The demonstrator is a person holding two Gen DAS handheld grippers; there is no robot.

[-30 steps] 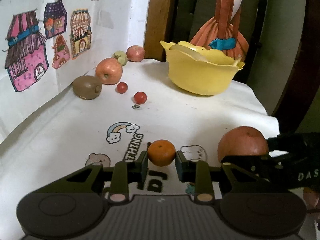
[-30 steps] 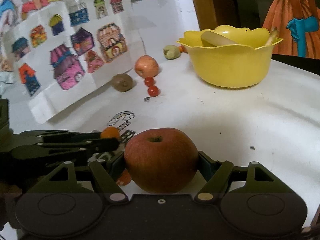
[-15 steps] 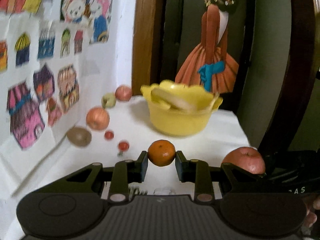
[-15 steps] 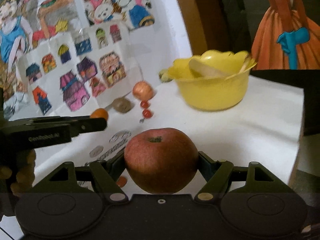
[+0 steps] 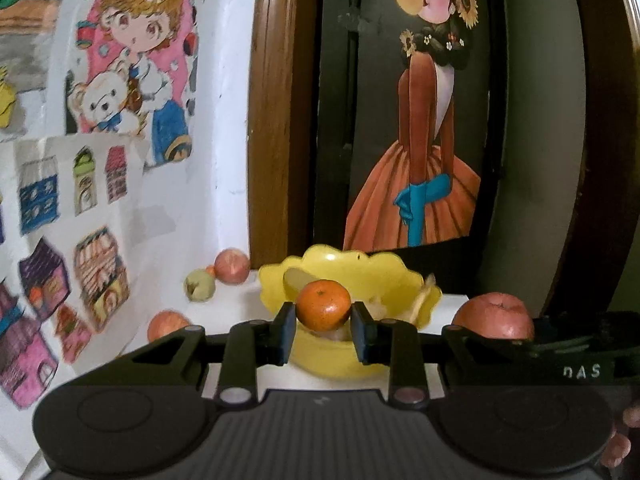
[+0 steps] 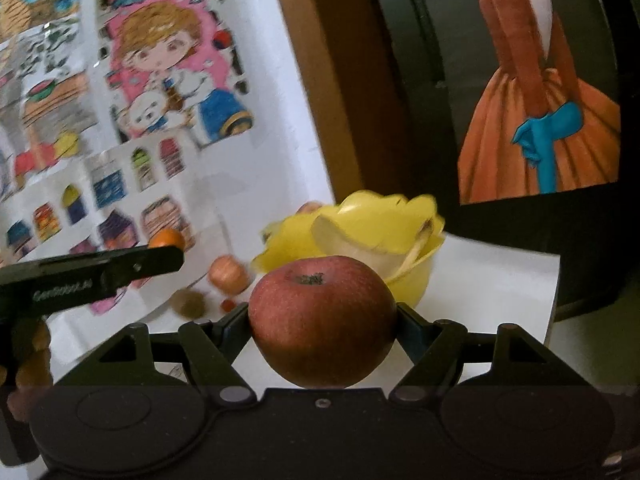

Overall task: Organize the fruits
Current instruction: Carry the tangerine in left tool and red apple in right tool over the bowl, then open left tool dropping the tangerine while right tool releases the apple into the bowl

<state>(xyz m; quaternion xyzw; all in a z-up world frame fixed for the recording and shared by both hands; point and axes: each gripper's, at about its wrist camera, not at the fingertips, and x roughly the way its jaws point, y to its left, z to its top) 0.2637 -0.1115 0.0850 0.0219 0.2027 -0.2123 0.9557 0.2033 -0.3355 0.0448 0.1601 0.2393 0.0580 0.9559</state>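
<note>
My left gripper (image 5: 323,323) is shut on a small orange tangerine (image 5: 323,304), held in the air in front of the yellow scalloped bowl (image 5: 340,264). My right gripper (image 6: 323,330) is shut on a large red apple (image 6: 322,320), also lifted, with the yellow bowl (image 6: 288,240) behind it. In the left wrist view that red apple (image 5: 494,316) shows at the right. In the right wrist view the tangerine (image 6: 166,238) shows at the tip of the left gripper. Banana pieces (image 6: 352,240) lie in the bowl.
On the white table (image 6: 492,280), by the drawing-covered wall, lie two apples (image 5: 232,266) (image 5: 166,325), a greenish fruit (image 5: 199,285), a brown kiwi (image 6: 188,303) and a small red tomato (image 6: 227,303). A dark panel with a painted figure (image 5: 420,140) stands behind the bowl.
Both grippers have risen from the table with their fruits and tilted upward. The bowl now sits lower and closer in both views, and more of the wall is visible.
</note>
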